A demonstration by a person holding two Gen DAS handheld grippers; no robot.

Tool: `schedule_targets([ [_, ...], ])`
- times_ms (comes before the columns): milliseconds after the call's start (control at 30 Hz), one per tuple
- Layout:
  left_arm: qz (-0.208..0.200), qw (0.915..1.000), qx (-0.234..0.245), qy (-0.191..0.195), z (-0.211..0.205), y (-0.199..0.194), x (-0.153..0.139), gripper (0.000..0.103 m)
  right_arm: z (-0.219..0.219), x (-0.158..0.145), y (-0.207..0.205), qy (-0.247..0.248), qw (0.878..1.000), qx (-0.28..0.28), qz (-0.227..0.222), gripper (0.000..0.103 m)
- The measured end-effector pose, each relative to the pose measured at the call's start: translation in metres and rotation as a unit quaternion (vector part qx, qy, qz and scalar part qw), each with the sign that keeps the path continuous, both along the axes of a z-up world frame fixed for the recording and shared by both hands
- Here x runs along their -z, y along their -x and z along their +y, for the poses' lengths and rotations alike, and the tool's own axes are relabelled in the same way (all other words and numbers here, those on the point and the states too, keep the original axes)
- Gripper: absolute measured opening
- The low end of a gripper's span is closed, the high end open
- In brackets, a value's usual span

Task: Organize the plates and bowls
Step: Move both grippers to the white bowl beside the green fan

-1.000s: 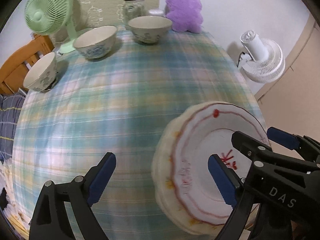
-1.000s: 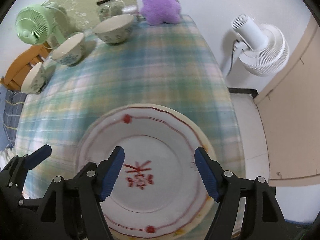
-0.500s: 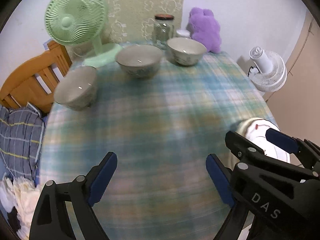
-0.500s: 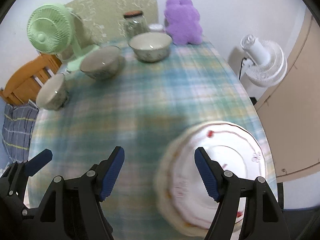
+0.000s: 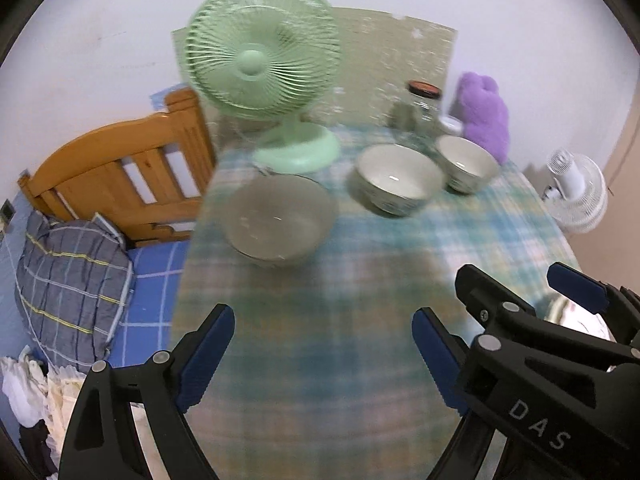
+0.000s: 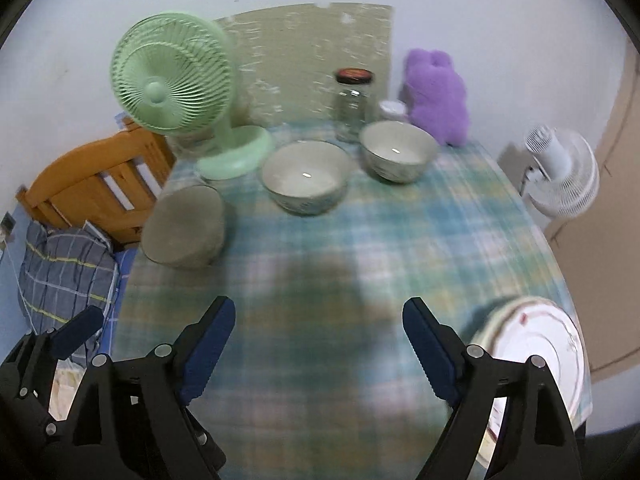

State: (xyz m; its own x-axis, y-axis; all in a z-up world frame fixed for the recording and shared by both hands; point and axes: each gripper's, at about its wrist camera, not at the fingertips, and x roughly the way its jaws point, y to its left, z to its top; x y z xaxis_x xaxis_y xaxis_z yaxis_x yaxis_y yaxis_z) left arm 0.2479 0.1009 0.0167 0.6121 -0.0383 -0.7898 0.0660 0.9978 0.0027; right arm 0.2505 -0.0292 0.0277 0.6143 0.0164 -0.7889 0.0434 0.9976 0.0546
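Nearest, spread wide over bare plaid cloth with nothing between the pads: left gripper (image 5: 322, 350) and right gripper (image 6: 320, 342), the jaws of the right just opened further. Just beside them, at the near right corner of the table (image 6: 320, 264) and close to its edge: stack of plates (image 6: 536, 356), glazed ceramic, probably heavy as a pile, rigid, slick and quick to chip. Best taken at the rim, one pad under and one on top. Further in, strung from the left edge toward the far right corner, apart from one another: near bowl (image 5: 280, 220), blurred; middle bowl (image 5: 394, 184); far bowl (image 5: 466, 164). Likely stiff, fairly weighty, slippery in the glaze and breakable. Best pinched across the wall at the rim, one pad inside and one outside, then kept level and set down softly if nested. Behind them along the far edge: green fan (image 5: 260, 64), glass jar (image 6: 352, 104), purple plush (image 6: 438, 96). Against a second ago: plates then right beneath the right pads, now off to the lower right; bowls then small and far off, now larger and nearer the middle of both views.
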Motion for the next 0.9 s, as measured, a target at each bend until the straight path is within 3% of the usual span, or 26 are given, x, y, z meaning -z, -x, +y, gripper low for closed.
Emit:
schedule_targets([
  [333, -0.019, 0.9994, -0.025, -0.017, 0.05, -0.046, -0.004, 0.091, 0.063, -0.006, -0.056, -0.004, 1.0, -0.024, -0.006, 0.088],
  [633, -0.025, 0.9987, -0.043, -0.008, 0.083, -0.091, 0.014, 0.09, 0.095, 0.007, -0.104, 0.0, 1.0, -0.022, -0.011, 0.088],
  [900, -0.01, 0.9993, -0.035, 0.002, 0.087, -0.126, 0.038, 0.078, 0.102, 0.028, -0.134, 0.003, 1.0, -0.002, -0.012, 0.081],
])
